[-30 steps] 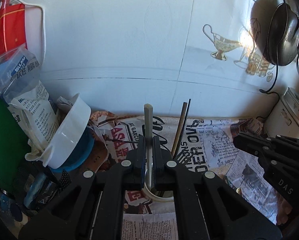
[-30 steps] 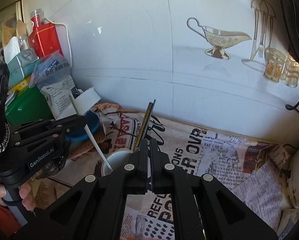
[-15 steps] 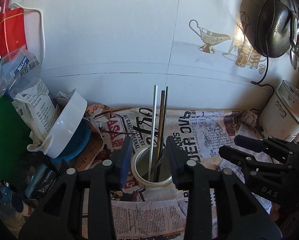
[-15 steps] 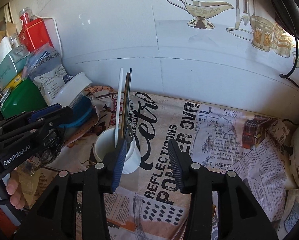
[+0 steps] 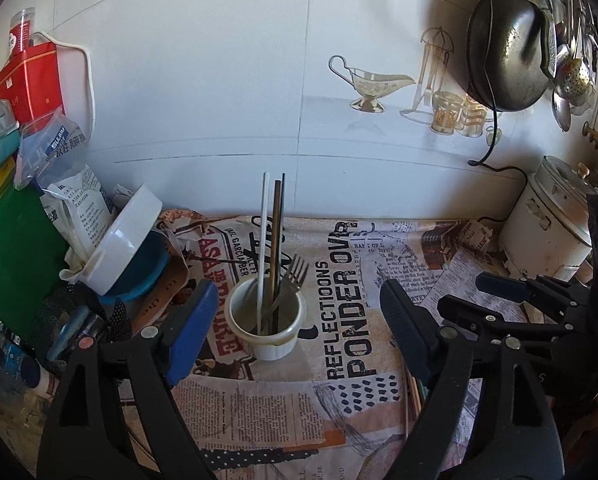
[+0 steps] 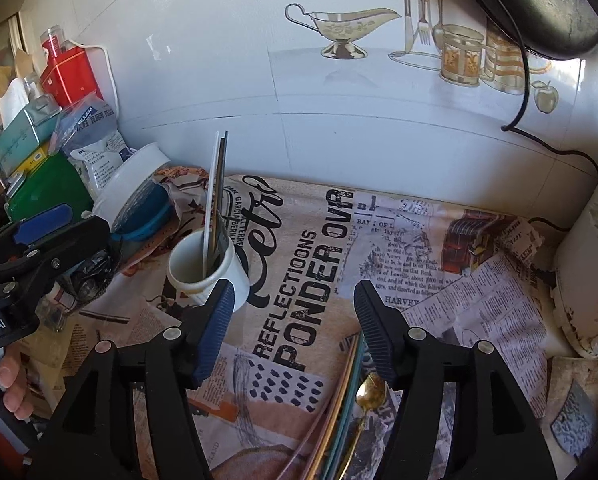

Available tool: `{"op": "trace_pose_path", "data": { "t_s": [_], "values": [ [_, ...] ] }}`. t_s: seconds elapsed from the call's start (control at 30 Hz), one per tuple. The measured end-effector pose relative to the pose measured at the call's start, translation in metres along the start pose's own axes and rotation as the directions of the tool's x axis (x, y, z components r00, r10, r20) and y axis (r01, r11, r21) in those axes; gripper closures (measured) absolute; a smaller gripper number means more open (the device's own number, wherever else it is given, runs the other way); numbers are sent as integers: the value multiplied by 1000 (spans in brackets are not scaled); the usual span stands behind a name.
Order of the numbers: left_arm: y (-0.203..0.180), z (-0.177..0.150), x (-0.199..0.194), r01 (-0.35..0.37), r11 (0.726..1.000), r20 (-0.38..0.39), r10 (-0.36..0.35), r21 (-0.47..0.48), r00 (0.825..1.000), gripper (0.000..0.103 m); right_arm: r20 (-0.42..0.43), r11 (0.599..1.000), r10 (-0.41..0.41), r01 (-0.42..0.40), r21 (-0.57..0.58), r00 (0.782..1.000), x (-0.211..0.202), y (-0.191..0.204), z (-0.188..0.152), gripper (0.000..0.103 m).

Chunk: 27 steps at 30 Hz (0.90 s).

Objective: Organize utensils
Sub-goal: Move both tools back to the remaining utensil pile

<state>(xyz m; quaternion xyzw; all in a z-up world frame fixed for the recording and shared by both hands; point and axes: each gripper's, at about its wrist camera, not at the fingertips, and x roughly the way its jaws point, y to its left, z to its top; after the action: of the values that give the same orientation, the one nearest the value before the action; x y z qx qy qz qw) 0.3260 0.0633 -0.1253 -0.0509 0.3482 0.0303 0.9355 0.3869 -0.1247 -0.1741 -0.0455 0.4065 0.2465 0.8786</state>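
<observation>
A squat, round white ceramic cup (image 5: 265, 322) is standing upright on the worktop (image 5: 379, 320), which is wearing a crinkled newsprint-patterned cover. Inside the cup a slim white chopstick (image 5: 263, 236), a pair of dark metal chopsticks (image 5: 278, 236) and a steel fork (image 5: 293, 280) are leaning toward the glossy tiled wall (image 5: 219, 100). The left tongs (image 5: 299, 312), black with ribbed blue pads, are spreading apart on either side of the cup, their pads touching nothing. The right tongs (image 6: 293, 316) are also widening, with only printed paper between them; the cup is sitting just beyond their left finger. Below them a gold spoon (image 6: 369, 394) and several thin coloured chopsticks (image 6: 341, 400) are lying flat. A white bowl (image 5: 121, 246) is tilting against a blue one (image 5: 145, 268) at the left, and a dull black pan (image 5: 503, 52) is hanging on the wall.
</observation>
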Motion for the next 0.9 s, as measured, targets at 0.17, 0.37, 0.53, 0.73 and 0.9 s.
{"op": "trace_pose_path", "data": {
  "t_s": [0.17, 0.37, 0.53, 0.73, 0.9],
  "values": [
    [-26, -20, 17, 26, 1000, -58, -25, 7, 998, 21, -48, 999, -45, 46, 14, 998, 3, -27, -22, 44],
    [-52, -47, 48, 43, 999, -160, -39, 20, 986, 21, -144, 996, -77, 83, 40, 987, 20, -59, -54, 44],
    [-63, -76, 76, 34, 999, -259, -26, 30, 966, 21, -245, 994, -79, 97, 59, 966, 46, -77, -83, 44],
    [-66, -106, 99, 25, 1000, -349, -17, 16, 937, 21, -327, 996, -76, 87, 19, 942, 74, -72, -110, 44],
    [-67, -122, 111, 16, 1000, -392, -5, 25, 920, 21, -353, 997, -70, 80, 14, 933, 92, -71, -117, 46]
  ]
}}
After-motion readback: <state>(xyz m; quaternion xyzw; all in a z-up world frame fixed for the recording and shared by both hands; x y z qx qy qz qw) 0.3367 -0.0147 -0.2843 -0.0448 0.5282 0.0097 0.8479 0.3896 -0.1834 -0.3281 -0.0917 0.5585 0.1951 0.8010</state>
